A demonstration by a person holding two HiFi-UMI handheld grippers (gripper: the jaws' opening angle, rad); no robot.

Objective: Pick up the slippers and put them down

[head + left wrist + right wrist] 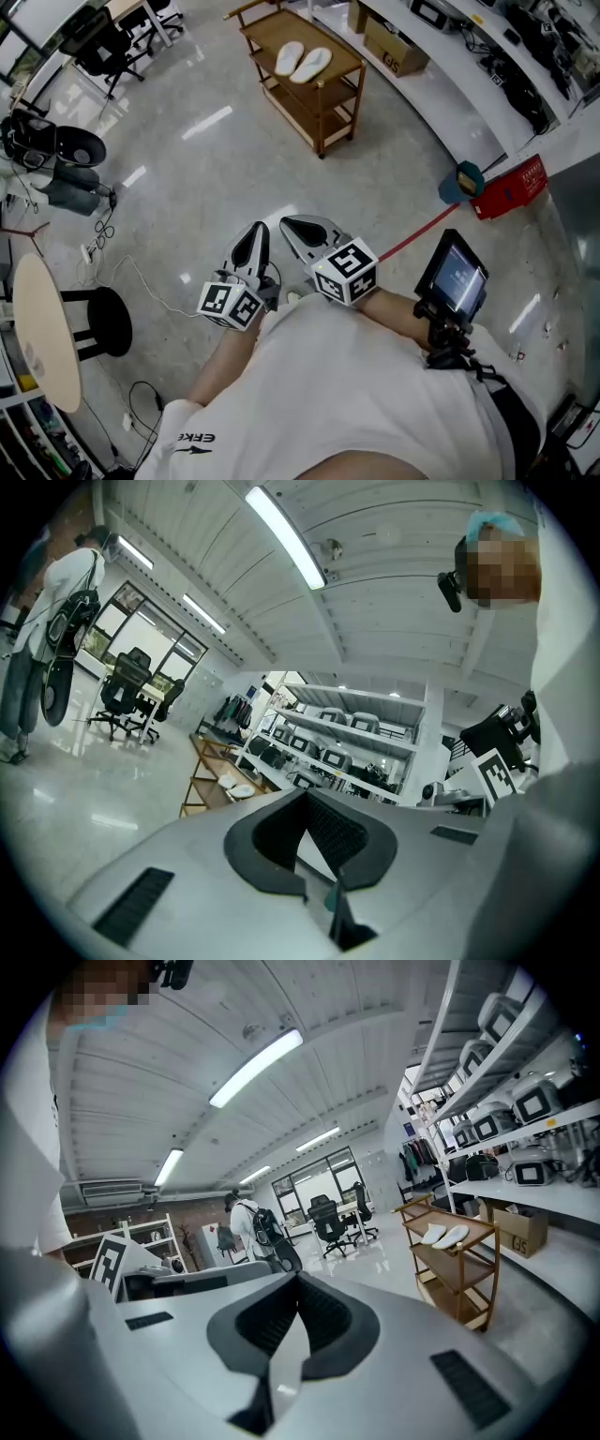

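Wooden cart [270, 31], office chair [98, 42], red box [511, 187], stool [105, 322]

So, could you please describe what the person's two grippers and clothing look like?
The left gripper and right gripper match: pale grey shells with black pads inside the jaws, each carrying a white cube with black square markers. The person wears a short-sleeved white T-shirt.

Floor [234, 159]: glossy, smooth, mirrors the lights. Cart [267, 33]: pale matt wood; slippers [305, 64]: white, smooth-looking; shirt [375, 394]: white cloth. Left gripper [307, 803] and right gripper [298, 1279]: matt grey plastic shells, dark ribbed pads [325, 1313].
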